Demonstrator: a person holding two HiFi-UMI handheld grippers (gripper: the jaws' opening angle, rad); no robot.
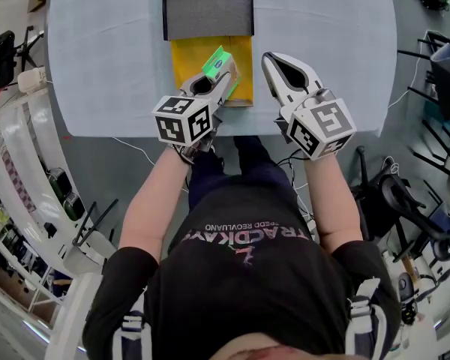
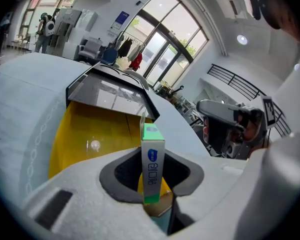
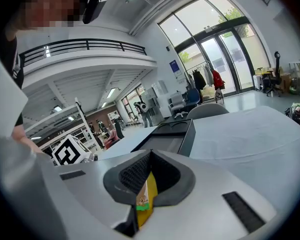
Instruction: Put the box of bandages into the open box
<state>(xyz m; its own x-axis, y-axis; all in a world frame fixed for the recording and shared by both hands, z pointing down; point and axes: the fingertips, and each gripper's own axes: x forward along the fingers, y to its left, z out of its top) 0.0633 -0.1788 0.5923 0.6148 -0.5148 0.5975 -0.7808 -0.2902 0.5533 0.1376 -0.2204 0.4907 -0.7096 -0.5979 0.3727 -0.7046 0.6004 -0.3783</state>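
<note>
Jaws of the left gripper (image 1: 226, 79) are set narrow and pressed onto the box of bandages (image 1: 219, 63), which is held upright on its thin edge, green end uppermost. It is held over the near right part of the open box (image 1: 187, 60), whose yellow inside is seen on the table (image 1: 105, 66) with its dark lid (image 1: 208, 10) raised at the far end. Whether the held box touches the yellow floor cannot be told. To the right, just beside the open box, the right gripper (image 1: 268, 59) is seen with its 2 jaws brought together and nothing gripped.
</note>
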